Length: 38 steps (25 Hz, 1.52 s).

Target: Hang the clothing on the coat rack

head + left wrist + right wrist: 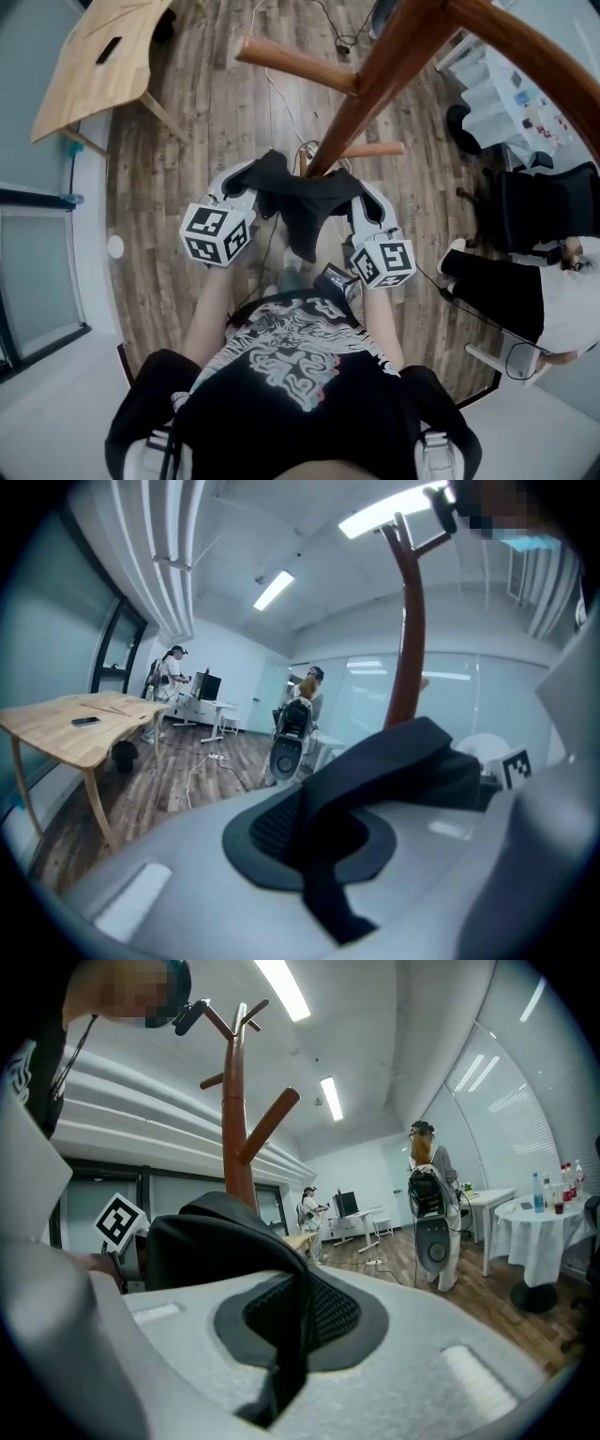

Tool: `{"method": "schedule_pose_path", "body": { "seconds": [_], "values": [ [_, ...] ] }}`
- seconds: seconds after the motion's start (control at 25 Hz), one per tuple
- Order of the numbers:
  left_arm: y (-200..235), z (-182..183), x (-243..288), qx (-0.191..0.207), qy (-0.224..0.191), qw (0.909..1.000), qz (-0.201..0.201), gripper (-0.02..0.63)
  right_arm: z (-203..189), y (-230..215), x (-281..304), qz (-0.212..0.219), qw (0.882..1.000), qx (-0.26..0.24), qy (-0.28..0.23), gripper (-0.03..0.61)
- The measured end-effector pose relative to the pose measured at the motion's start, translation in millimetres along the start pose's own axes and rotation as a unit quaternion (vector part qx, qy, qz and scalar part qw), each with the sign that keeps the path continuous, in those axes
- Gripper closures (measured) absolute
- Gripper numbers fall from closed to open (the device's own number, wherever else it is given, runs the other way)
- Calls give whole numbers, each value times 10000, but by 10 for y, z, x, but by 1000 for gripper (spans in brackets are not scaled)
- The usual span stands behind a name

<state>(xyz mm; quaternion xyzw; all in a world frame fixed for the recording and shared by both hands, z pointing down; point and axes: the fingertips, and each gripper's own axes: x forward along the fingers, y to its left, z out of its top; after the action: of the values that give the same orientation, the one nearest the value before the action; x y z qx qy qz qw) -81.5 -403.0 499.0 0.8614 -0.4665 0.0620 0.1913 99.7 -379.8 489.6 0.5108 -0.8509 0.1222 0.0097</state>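
Observation:
A black garment (302, 199) is stretched between my two grippers just in front of the brown wooden coat rack (375, 84). My left gripper (255, 195) is shut on the garment's left end, and the cloth (375, 771) runs out from between its jaws. On the garment's right end my right gripper (354, 199) is shut, with black cloth (234, 1232) pinched over its pads. The rack's pole (405, 658) rises close behind the cloth, its pegs (267, 1119) branching off above. One short peg (373, 149) sticks out just above the garment.
A light wooden table (94, 56) stands at the upper left on the plank floor. A person in white and black (525, 281) sits at the right by a black chair (539, 202). Cables (281, 103) trail over the floor behind the rack. Other people and desks stand farther back.

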Motion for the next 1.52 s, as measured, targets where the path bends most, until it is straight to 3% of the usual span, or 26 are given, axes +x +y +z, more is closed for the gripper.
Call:
{"method": "schedule_pose_path", "body": {
  "seconds": [0.32, 0.8, 1.0, 1.16, 1.32, 1.52],
  "values": [
    [-53, -198, 30, 75, 297, 9995, -71, 612, -161, 38, -33, 33, 9996, 127, 238, 572],
    [-138, -272, 60, 284, 415, 9987, 15, 611, -279, 35, -81, -52, 9987, 39, 505, 571],
    [-85, -279, 45, 170, 382, 9991, 36, 609, -304, 90, -49, -36, 9983, 70, 583, 568],
    [-160, -293, 49, 125, 359, 9993, -18, 608, -367, 75, -92, -50, 9970, 212, 737, 517],
    [-187, -306, 34, 199, 414, 9989, -28, 564, -377, 86, -128, -66, 9969, 249, 744, 514],
    [-242, -312, 6, 197, 391, 9990, -63, 555, -382, 57, -192, -39, 9967, 301, 753, 512]
  ]
}}
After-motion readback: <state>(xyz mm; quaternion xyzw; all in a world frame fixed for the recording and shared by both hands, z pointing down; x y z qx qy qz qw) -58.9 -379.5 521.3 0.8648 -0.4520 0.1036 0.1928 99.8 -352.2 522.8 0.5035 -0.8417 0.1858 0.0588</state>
